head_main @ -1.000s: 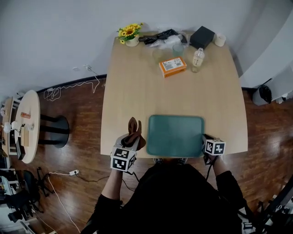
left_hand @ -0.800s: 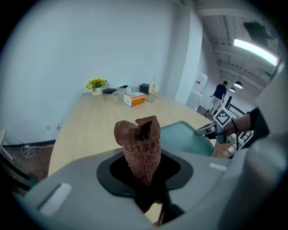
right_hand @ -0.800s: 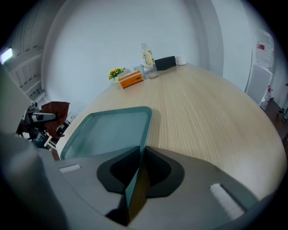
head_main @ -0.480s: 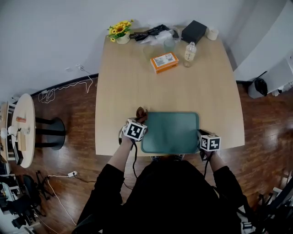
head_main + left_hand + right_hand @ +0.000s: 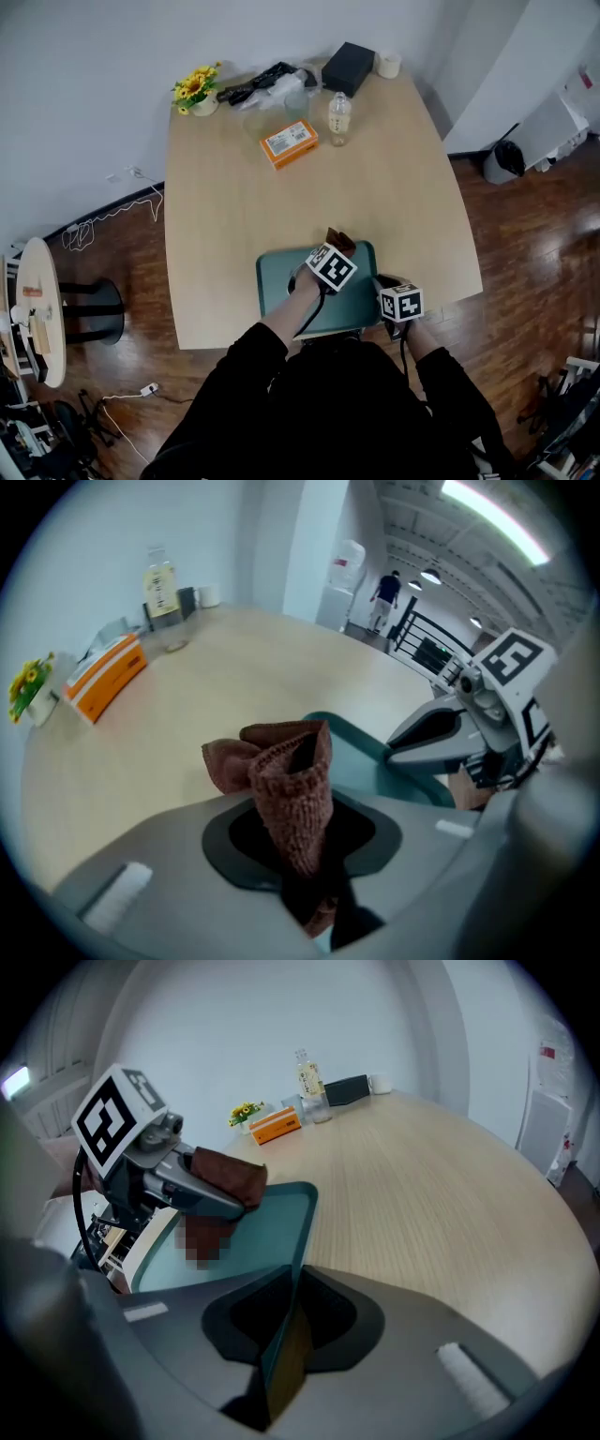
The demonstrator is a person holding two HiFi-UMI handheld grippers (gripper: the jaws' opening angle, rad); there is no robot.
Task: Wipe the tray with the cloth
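Observation:
A teal tray (image 5: 278,281) lies at the near edge of the wooden table (image 5: 225,206). My left gripper (image 5: 334,251) hangs over the tray's far right part, shut on a brown cloth (image 5: 340,237). In the left gripper view the cloth (image 5: 289,780) sticks up out of the left gripper (image 5: 305,874), bunched and folded, with the tray (image 5: 354,750) beyond it. My right gripper (image 5: 382,283) is at the tray's right side. In the right gripper view the tray (image 5: 253,1232) has its rim pinched edge-on in the right gripper (image 5: 281,1354). The cloth (image 5: 230,1177) hangs just above the tray's floor.
At the table's far end stand an orange box (image 5: 289,143), a clear bottle (image 5: 339,117), a flower pot (image 5: 197,92), a black box (image 5: 348,66) and a white cup (image 5: 388,64). A small round table (image 5: 33,309) stands on the floor to the left.
My left gripper has carried the cloth from left of the tray to above its far right part, and has dropped lower. The right gripper has stayed on the tray's rim.

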